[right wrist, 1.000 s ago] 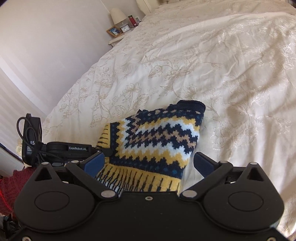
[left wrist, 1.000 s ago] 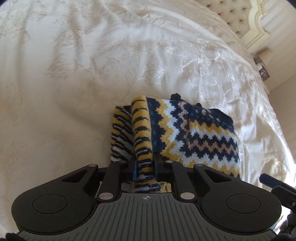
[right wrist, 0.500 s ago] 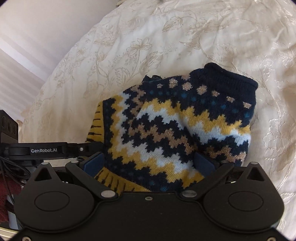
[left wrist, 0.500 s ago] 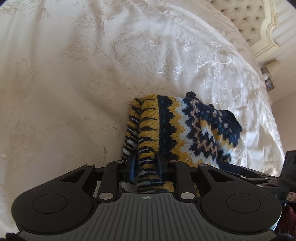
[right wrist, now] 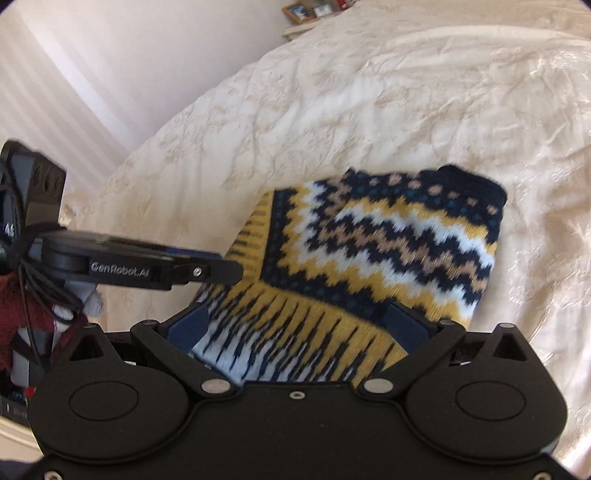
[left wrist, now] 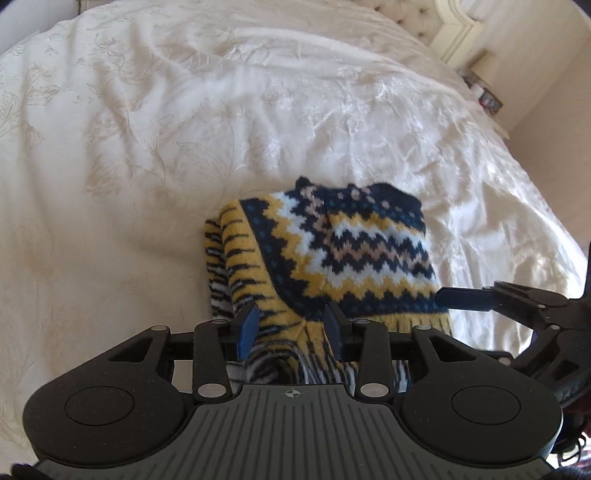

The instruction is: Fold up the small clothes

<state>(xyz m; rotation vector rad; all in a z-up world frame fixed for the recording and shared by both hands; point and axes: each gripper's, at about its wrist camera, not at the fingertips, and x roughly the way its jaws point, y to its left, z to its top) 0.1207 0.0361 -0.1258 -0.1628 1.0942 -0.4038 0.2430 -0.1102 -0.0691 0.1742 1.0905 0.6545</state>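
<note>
A small knitted sweater (left wrist: 362,251) with navy, yellow and white zigzags lies folded on the cream bedspread (left wrist: 184,129). Its striped hem points toward me. My left gripper (left wrist: 291,325) is open; the blue pads stand apart over the striped hem without pinching it. In the right wrist view the same sweater (right wrist: 388,240) fills the middle. My right gripper (right wrist: 297,323) is open wide, its fingers straddling the hem edge. One right finger (left wrist: 465,297) shows at the sweater's right side in the left wrist view. The left gripper's finger (right wrist: 207,271) reaches in from the left.
The embroidered bedspread (right wrist: 369,92) stretches away on all sides of the sweater. A tufted headboard (left wrist: 417,18) and a nightstand with picture frames (right wrist: 314,9) stand at the far end. A dark red cloth (right wrist: 14,306) hangs at the left edge, by the wall.
My left gripper was shut on the striped hem and has now opened, letting it go. The sweater has settled flat on the bed. My right gripper stayed open and shifted over the hem.
</note>
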